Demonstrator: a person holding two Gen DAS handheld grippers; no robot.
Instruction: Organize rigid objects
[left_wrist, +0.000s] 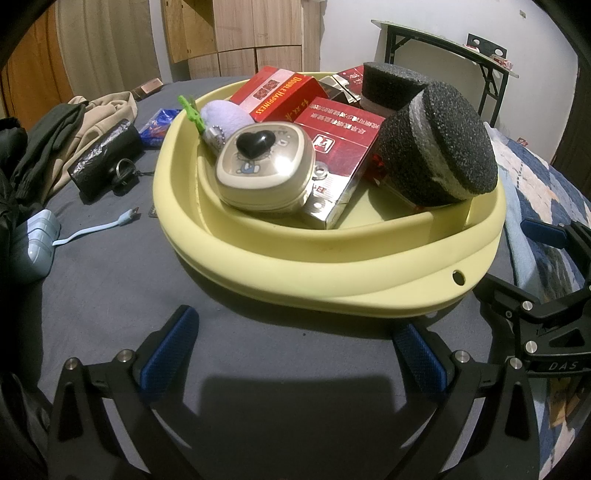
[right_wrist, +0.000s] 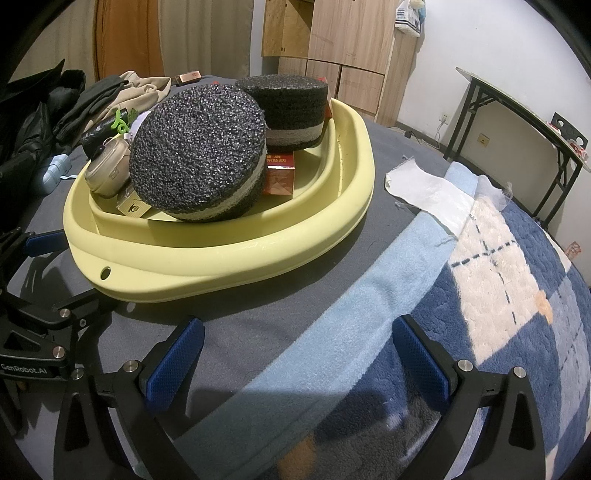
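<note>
Left gripper (left_wrist: 295, 354): fingers spread apart, empty, low over the grey sheet (left_wrist: 110, 288).
Right gripper (right_wrist: 299, 354): fingers apart, empty, alongside.
Yellow basin (left_wrist: 332, 258): just ahead of both, filled with boxes and foam discs (right_wrist: 199, 155).

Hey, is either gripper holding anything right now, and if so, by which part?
Nothing is held. The left gripper and the right gripper are both open, fingers spread over the bed in front of the yellow basin.

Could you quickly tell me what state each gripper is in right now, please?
Left gripper: open, holding nothing, in front of the yellow basin.
Right gripper: open, holding nothing.
</note>
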